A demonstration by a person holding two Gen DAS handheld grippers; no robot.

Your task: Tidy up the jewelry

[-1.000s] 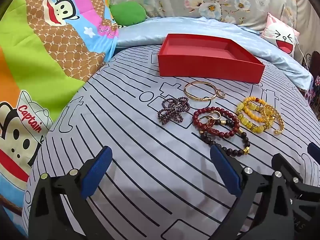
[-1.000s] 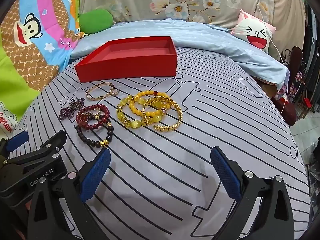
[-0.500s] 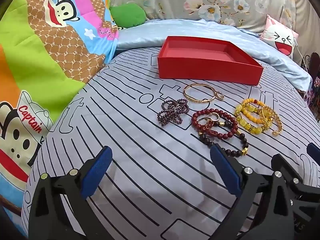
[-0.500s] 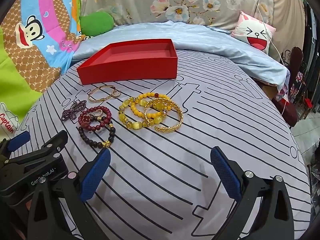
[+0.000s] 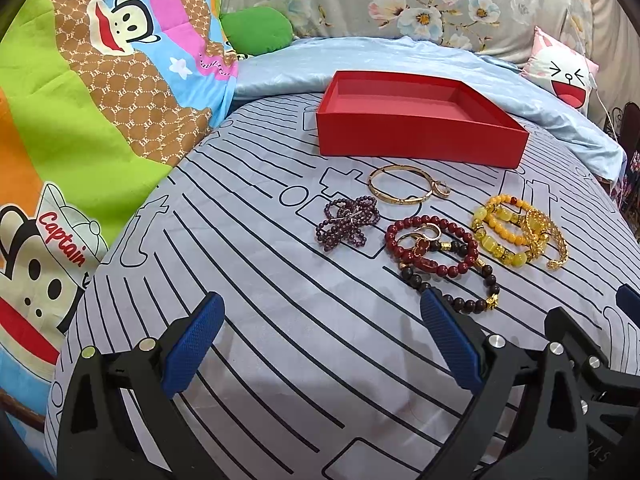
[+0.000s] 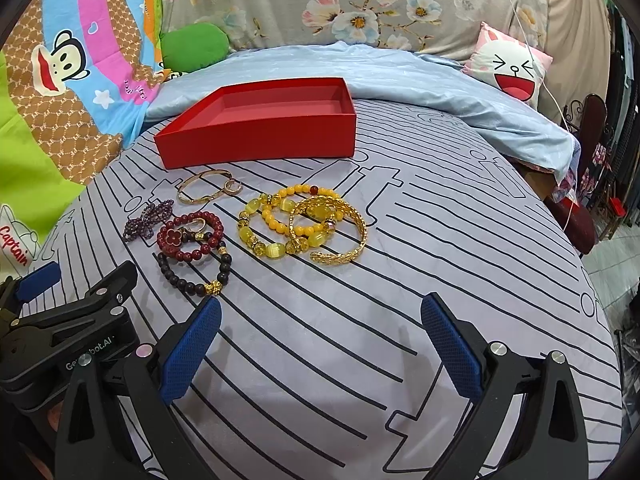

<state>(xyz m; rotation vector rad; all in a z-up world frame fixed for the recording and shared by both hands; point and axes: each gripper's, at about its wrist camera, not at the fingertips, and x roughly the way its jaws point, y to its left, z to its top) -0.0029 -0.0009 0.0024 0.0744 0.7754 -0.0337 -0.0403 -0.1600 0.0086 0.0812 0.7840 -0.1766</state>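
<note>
Jewelry heaped on striped grey bedsheet (image 5: 248, 264), just short of shallow red cardboard tray (image 5: 416, 136), tray empty. Nothing moved in yet.

Dark brown bead bracelet with gold charm (image 5: 472, 284) nearest: directly ahead of left tool (image 5: 320, 344), almost touching its right blue pad. Left tool wide open, empty. Right tool (image 6: 320, 344) equally wide open, empty, well short of yellow bead bracelets (image 6: 276, 228) and gold filigree bangle (image 6: 344, 240).

Probably left hand closer for dark bracelet, purple bead cluster (image 5: 348, 220) and thin rose-gold bangle (image 5: 400, 188); right hand for yellow group.

Right view shows bed edge and floor; left view shows cartoon monkey blanket (image 5: 72, 120).
</note>
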